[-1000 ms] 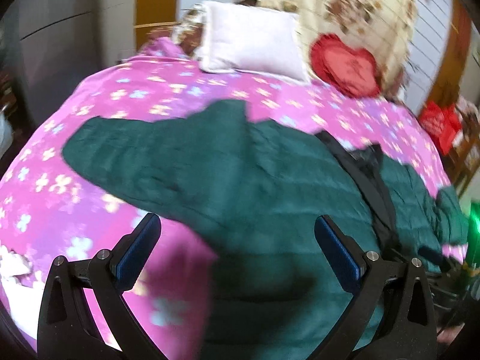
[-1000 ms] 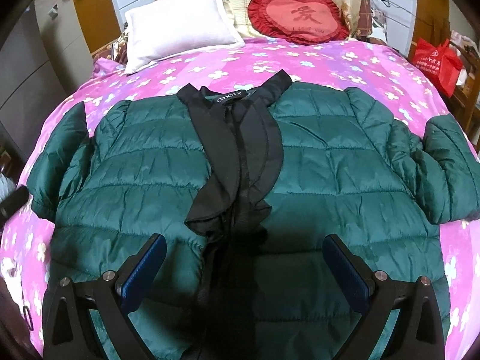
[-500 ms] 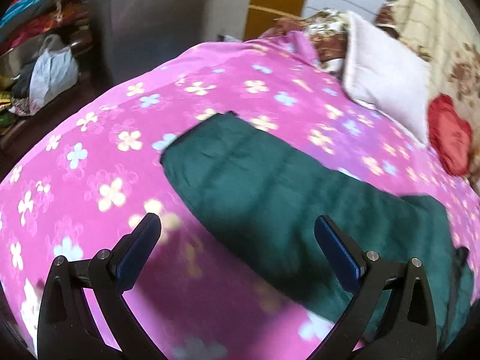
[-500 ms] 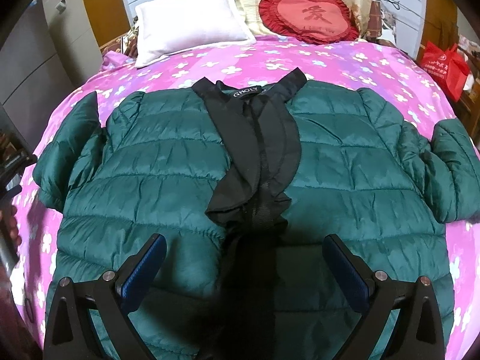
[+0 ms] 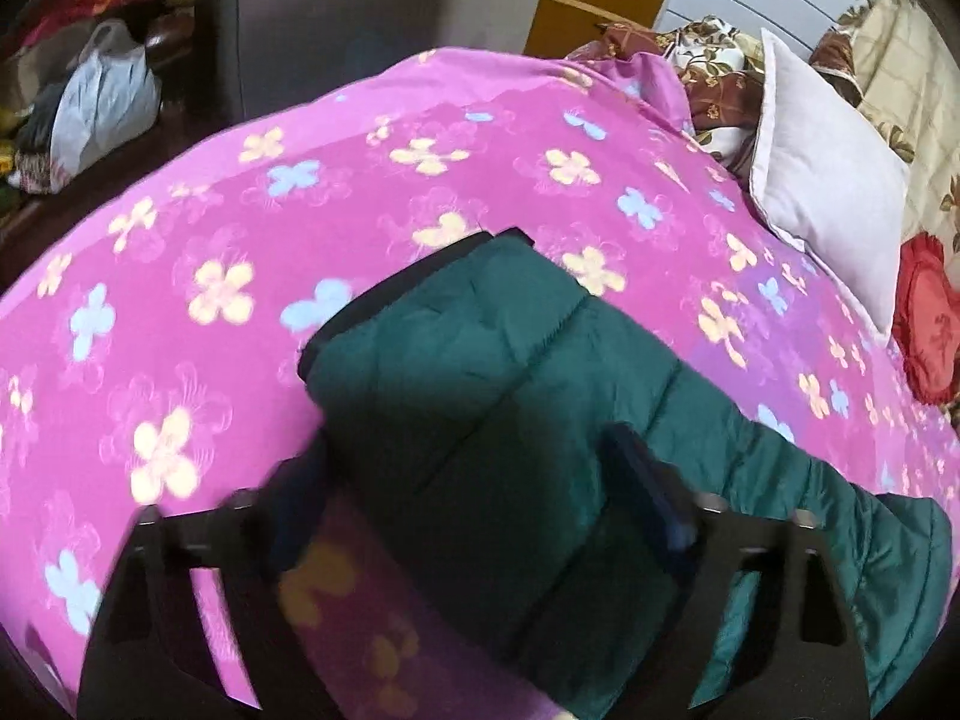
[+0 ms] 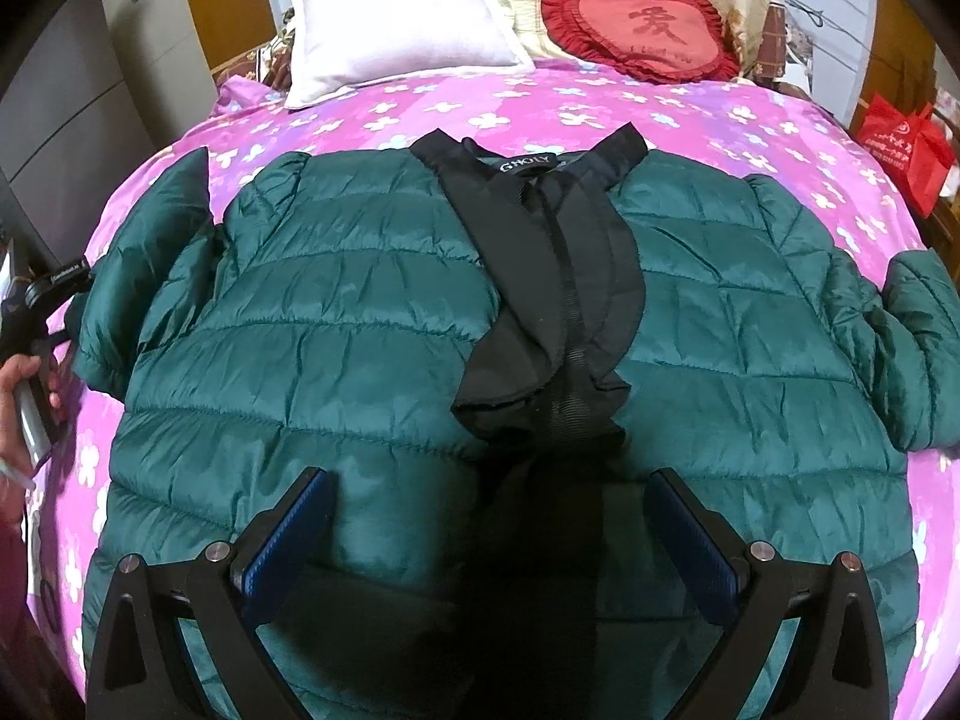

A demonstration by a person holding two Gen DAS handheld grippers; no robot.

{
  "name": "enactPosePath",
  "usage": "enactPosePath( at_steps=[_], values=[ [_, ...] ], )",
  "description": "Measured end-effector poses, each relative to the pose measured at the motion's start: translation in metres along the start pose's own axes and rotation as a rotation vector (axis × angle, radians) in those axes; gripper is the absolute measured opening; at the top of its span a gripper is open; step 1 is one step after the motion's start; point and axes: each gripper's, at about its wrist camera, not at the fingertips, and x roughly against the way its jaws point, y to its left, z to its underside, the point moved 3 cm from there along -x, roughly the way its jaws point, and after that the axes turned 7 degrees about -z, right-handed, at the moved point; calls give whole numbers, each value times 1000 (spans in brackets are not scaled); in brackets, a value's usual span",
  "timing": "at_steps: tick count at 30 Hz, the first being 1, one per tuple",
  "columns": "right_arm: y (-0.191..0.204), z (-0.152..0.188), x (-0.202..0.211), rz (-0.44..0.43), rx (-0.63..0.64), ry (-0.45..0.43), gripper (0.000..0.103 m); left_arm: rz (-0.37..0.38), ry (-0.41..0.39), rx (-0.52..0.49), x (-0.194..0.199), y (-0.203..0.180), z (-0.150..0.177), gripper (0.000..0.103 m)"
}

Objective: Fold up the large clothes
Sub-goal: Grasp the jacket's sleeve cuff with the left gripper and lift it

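Note:
A dark green quilted jacket with a black collar and front lining lies face up and spread flat on a pink flowered bedspread. Its left sleeve lies out on the bed in the left wrist view, cuff toward the bed's edge. My left gripper is open and hovers just over that sleeve, its fingers on either side of it. It also shows at the left edge of the right wrist view, held in a hand. My right gripper is open and empty above the jacket's lower middle.
A white pillow and a red heart cushion lie at the bed's head. A red bag stands off the right side. A grey cabinet and bagged clutter stand off the left side.
My left gripper has swung left from the jacket's body to the left sleeve and come down close over it. My right gripper has edged slightly forward over the jacket.

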Motion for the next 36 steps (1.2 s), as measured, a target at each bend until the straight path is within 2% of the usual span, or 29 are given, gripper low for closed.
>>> enactPosePath(
  at_steps=[1, 2, 4, 6, 10, 16, 23, 26, 29, 36],
  values=[
    [0, 1, 0, 0, 1, 2, 103, -5, -4, -21, -1, -2, -2, 57],
    [1, 1, -1, 3, 3, 4, 103, 4, -4, -32, -3, -4, -4, 49],
    [2, 1, -1, 6, 5, 6, 103, 71, 24, -21, -4, -3, -7, 20],
    [2, 2, 1, 3, 4, 6, 103, 103, 34, -5, 2, -1, -9, 15],
    [1, 4, 5, 1, 1, 2, 103, 156, -29, -43, 42, 0, -8, 14],
    [-3, 8, 18, -4, -9, -14, 103, 273, -144, -125, 135, -3, -4, 13],
    [-16, 12, 43, -4, -35, -54, 103, 489, -192, -257, 242, -52, 32, 13],
    [-27, 15, 55, 6, -46, -69, 103, 563, -188, -329, 273, -87, 56, 13],
    [-44, 19, 66, 14, -71, -83, 103, 617, -143, -417, 292, -126, 89, 13],
    [-90, 32, 83, 47, -139, -98, 103, 692, -38, -567, 303, -210, 168, 13]
  ],
)
